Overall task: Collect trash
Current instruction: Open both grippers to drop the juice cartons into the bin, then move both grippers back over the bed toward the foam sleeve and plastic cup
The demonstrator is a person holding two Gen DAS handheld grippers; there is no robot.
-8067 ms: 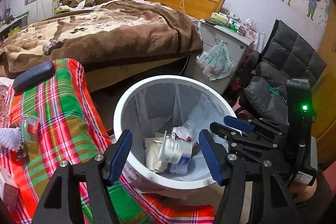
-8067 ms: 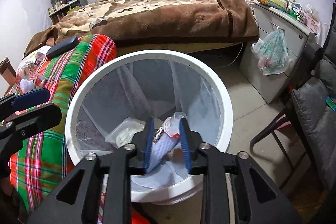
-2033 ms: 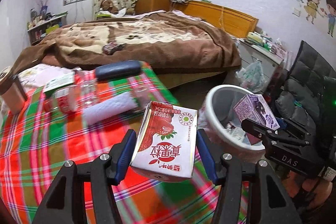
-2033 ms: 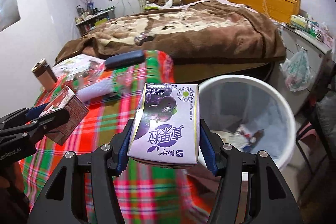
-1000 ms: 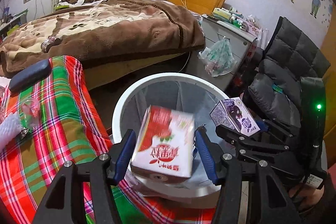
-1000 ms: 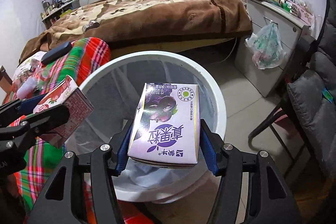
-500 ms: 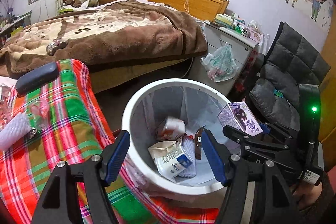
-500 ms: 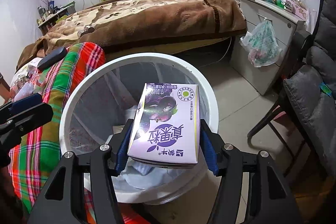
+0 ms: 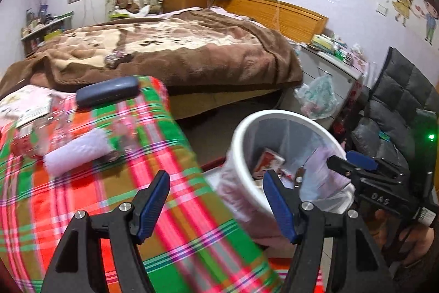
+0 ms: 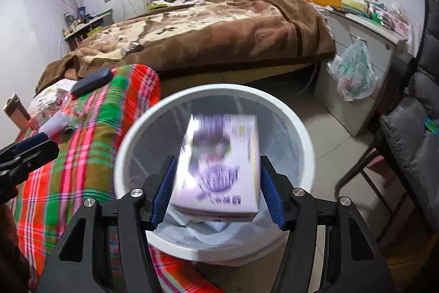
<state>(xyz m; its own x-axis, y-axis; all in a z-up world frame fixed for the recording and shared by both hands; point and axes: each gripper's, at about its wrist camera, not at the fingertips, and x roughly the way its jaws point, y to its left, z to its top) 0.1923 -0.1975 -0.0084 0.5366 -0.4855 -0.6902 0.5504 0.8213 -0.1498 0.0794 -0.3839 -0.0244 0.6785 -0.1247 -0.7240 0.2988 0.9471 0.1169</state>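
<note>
Overhead, purple carton (image 10: 219, 164) above bin (image 10: 142, 128)

The white bin (image 10: 277, 103) mouth lies open between the plaid surface (image 10: 82, 155) at nine o'clock and the grey chair (image 10: 411, 139) at three. A blurred purple carton (image 10: 219, 164) fills its centre; bare floor (image 10: 323, 122) runs toward two o'clock.

A blurred purple carton (image 10: 219, 164) hangs over the white lined bin (image 10: 285, 106) holding trash.

bin (image 9: 274, 116) right of table (image 9: 82, 210) | bed (image 9: 164, 51) behind both — case (image 9: 107, 91) on table
</note>
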